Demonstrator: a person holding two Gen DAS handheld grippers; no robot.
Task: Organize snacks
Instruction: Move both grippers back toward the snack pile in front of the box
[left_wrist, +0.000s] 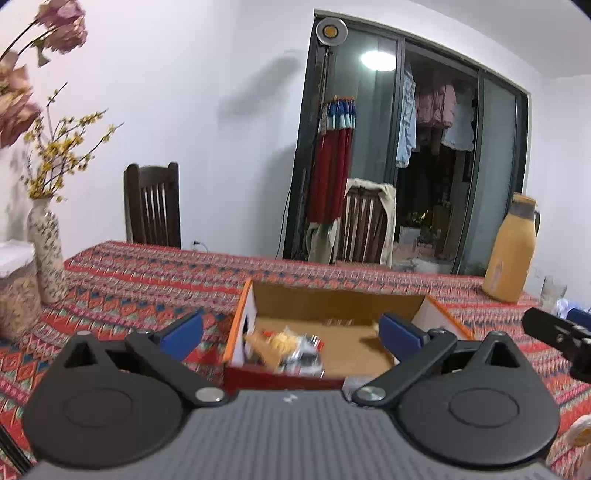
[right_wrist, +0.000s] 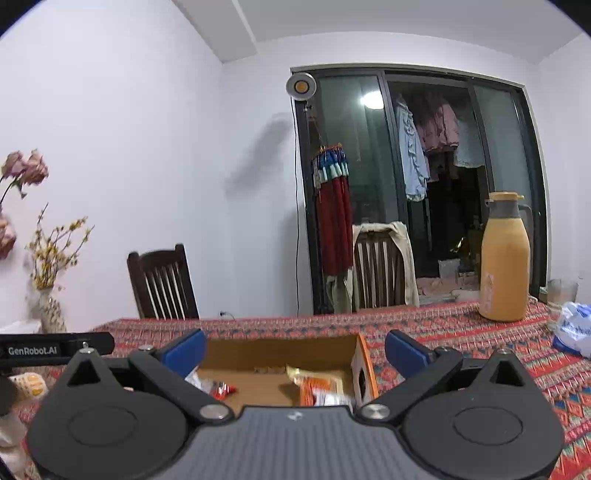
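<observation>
An open cardboard box (left_wrist: 332, 299) with orange edges sits on the patterned tablecloth, and several snack packets (left_wrist: 284, 349) lie at its left inside. My left gripper (left_wrist: 291, 332) is open and empty, just in front of and above the box. In the right wrist view the same box (right_wrist: 364, 363) holds an orange packet (right_wrist: 319, 391) and red-and-silver packets (right_wrist: 218, 389). My right gripper (right_wrist: 295, 349) is open and empty above the box's near side. The other gripper's body (right_wrist: 55, 349) shows at the left edge.
A yellow thermos jug (right_wrist: 504, 258) stands at the far right of the table, with a blue-and-white plastic bag (right_wrist: 574, 328) beside it. A patterned vase with flowers (left_wrist: 46, 251) and a jar (left_wrist: 16, 291) stand at the left. Two wooden chairs (left_wrist: 153, 205) are behind the table.
</observation>
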